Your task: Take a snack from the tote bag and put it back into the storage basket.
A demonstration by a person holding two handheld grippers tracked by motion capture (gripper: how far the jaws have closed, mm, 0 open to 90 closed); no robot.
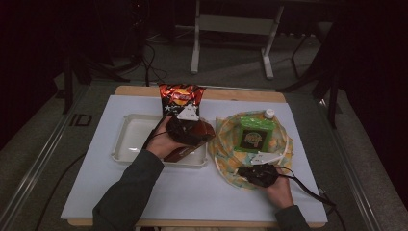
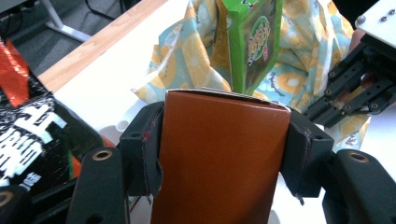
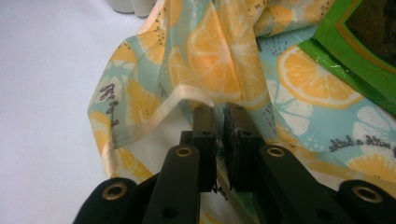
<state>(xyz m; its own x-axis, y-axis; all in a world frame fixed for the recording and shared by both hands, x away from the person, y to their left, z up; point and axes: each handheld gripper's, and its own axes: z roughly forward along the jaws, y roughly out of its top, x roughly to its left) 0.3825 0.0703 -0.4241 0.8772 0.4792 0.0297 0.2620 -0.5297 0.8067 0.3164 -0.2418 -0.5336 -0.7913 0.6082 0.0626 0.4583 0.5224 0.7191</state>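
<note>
My left gripper (image 2: 219,140) is standing wide, its pads clamping both sides of a brown carton (image 2: 219,158). I am holding the carton over the right end of the white tray (image 1: 126,139), just in front of the chip bag (image 1: 181,98). My right gripper (image 3: 219,114) is nearly closed, pinching the near rim of the lemon-print bag (image 3: 205,51). The bag is sitting right of the tray, mouth spread, with a green pouch (image 1: 253,134) lying inside it.
</note>
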